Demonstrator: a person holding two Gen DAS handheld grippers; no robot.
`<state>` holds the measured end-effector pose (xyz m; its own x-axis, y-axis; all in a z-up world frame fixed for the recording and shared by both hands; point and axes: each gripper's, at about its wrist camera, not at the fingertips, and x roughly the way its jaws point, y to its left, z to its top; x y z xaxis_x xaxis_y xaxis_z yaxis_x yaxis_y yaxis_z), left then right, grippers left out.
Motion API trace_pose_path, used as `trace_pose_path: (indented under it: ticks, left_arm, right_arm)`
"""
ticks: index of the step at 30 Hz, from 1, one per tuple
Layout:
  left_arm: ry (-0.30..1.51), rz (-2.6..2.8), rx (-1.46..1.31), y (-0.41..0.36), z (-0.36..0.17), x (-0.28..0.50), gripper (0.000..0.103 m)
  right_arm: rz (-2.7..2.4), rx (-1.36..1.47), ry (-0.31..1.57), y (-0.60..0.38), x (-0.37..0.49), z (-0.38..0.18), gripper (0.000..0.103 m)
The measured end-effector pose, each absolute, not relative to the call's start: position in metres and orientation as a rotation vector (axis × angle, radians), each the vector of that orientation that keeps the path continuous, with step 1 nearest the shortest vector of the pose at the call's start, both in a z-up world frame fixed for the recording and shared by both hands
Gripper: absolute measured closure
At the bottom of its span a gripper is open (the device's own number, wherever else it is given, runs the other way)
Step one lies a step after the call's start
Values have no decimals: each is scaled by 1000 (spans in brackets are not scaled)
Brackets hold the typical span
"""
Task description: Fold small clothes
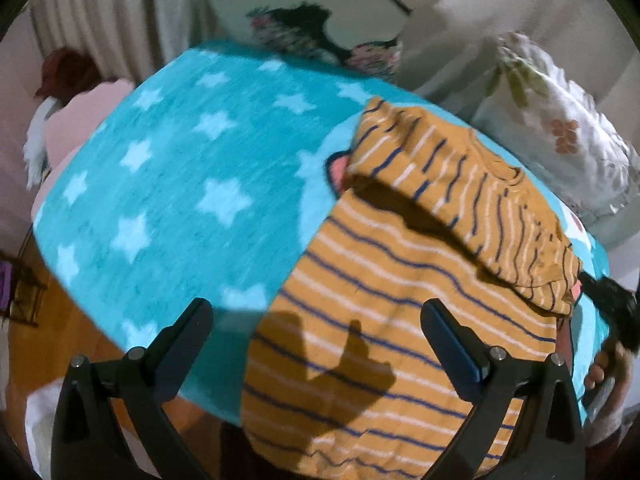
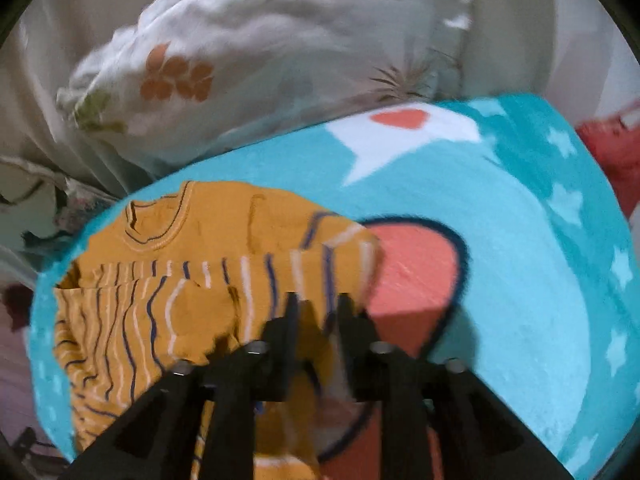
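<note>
1. My right gripper (image 2: 316,300) has its fingers drawn close together with mustard cloth between them; I judge it clenched on the edge of the striped shirt (image 2: 192,280), though blur keeps me from being certain how firmly.
2. My left gripper (image 1: 316,320) hangs with its fingers spread wide, holding nothing, above the shirt's lower body (image 1: 380,340).
3. The shirt lies on the teal star blanket (image 1: 180,180). In the left view it fills the 3 to 6 o'clock part, and one portion is already lifted and doubled over toward 2 o'clock.
4. In the right view the neckline (image 2: 156,220) sits at 10 o'clock from my fingers, and the stripes run away from me, so the shirt's long axis lies roughly left to right across that view.
5. The relation that matters: the flap is in my right gripper, the flat body lies straight ahead under my left. The right is nearer the fold edge.
6. Open room: bare blanket spreads toward 9 to 11 o'clock in the left view. The floral pillow (image 2: 260,48) crowds the far side at 12 o'clock in the right view, and the blanket's edge drops off at 7 o'clock in the left view.
</note>
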<state>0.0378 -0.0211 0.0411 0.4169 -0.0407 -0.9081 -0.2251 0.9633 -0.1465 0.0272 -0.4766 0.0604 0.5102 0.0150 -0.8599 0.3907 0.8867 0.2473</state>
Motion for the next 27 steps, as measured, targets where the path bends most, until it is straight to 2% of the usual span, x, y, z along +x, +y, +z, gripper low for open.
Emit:
trace_pose_path:
  ticks: [9, 11, 16, 27]
  left_arm:
    - [1179, 36, -203, -20, 11, 34, 0]
    - [1185, -13, -192, -19, 2, 38, 0]
    - [1202, -145, -191, -10, -18, 33, 0]
    - [1209, -281, -324, 69, -20, -22, 0]
  right_arm:
    - [-189, 702, 1069, -479, -63, 28, 70]
    - [-136, 796, 1089, -466, -83, 17, 62]
    - [-95, 896, 1082, -421, -127, 8, 53]
    - [-25, 923, 1076, -315, -187, 1, 52]
